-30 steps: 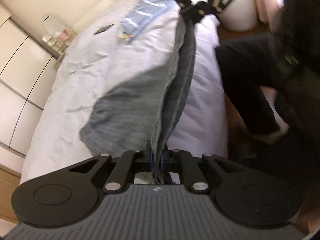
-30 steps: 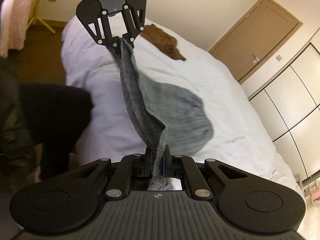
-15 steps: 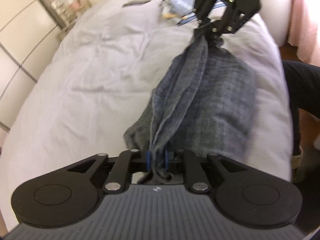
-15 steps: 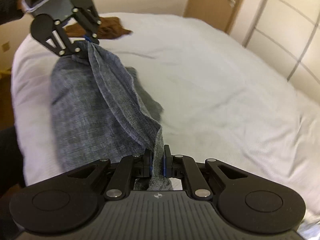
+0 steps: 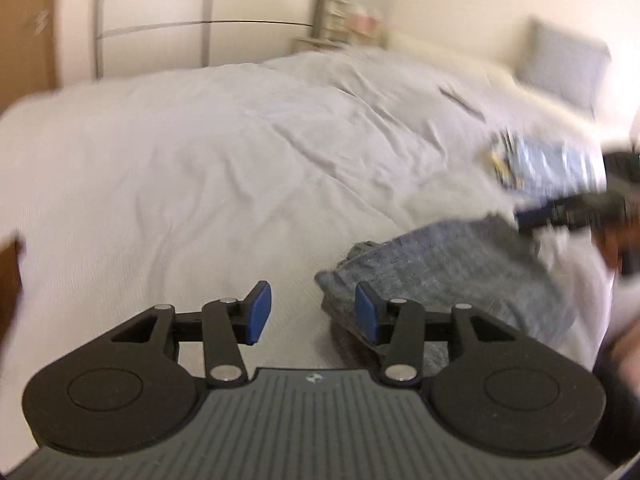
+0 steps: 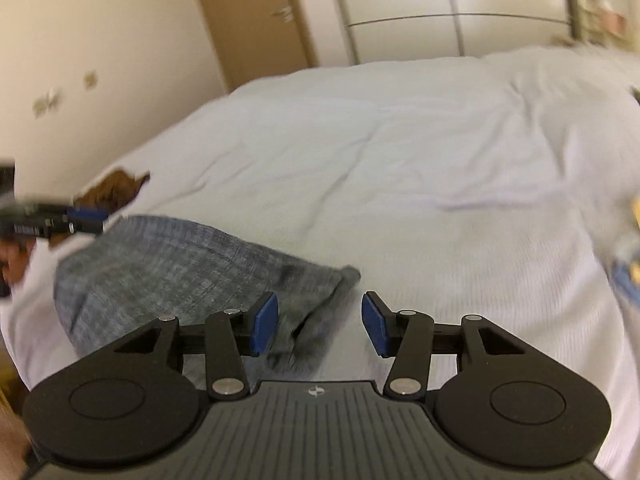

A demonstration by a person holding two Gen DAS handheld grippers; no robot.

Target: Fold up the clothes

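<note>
A grey knit garment (image 5: 452,276) lies folded on the white bed (image 5: 200,168), near its front edge. In the left wrist view my left gripper (image 5: 313,312) is open just above the bed, the garment's end beside its right pad (image 5: 366,314). In the right wrist view the same garment (image 6: 180,264) spreads to the left, and my right gripper (image 6: 320,322) is open over its near corner. Each view shows the other gripper at the garment's far end: the right gripper (image 5: 568,210) and the left gripper (image 6: 60,218), both blurred.
A light blue garment (image 5: 552,164) lies on the bed beyond the grey one, and a brown garment (image 6: 114,192) lies at the opposite end. A pillow (image 5: 564,64), white wardrobe doors (image 6: 440,4) and a wooden door (image 6: 256,12) stand behind the bed.
Both grippers held the grey garment stretched between them, lowered it onto the bed, then opened and let go. The garment now rests folded on the bed.
</note>
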